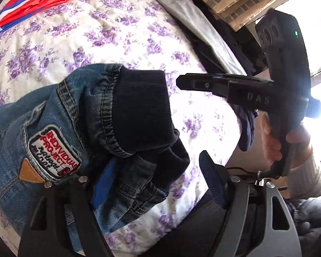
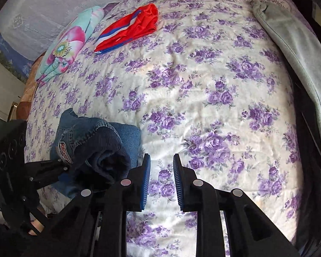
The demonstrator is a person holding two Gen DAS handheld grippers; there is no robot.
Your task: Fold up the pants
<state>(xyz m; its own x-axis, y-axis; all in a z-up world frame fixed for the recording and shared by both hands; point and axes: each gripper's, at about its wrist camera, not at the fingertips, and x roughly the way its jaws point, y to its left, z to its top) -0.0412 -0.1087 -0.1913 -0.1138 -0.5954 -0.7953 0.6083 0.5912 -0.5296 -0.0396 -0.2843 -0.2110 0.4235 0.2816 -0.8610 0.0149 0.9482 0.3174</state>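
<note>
The folded blue denim pants [image 1: 79,128] with a dark knit cuff and a sewn patch lie on the floral bed sheet [image 1: 100,36]. My left gripper [image 1: 154,175] stands wide open around them, one blue pad [image 1: 211,175] bare at the right, the other under the denim. In the right wrist view the pants [image 2: 96,145] sit at the lower left with the left gripper [image 2: 60,167] at them. My right gripper [image 2: 161,180] is open and empty above the sheet [image 2: 203,85], right of the pants. It also shows in the left wrist view [image 1: 182,81], held sideways.
Folded red, white and blue shorts [image 2: 128,27] lie at the far side of the bed, also in the left wrist view [image 1: 32,2]. A flowered pillow [image 2: 68,45] lies left of them. A grey blanket [image 2: 289,49] runs along the right edge.
</note>
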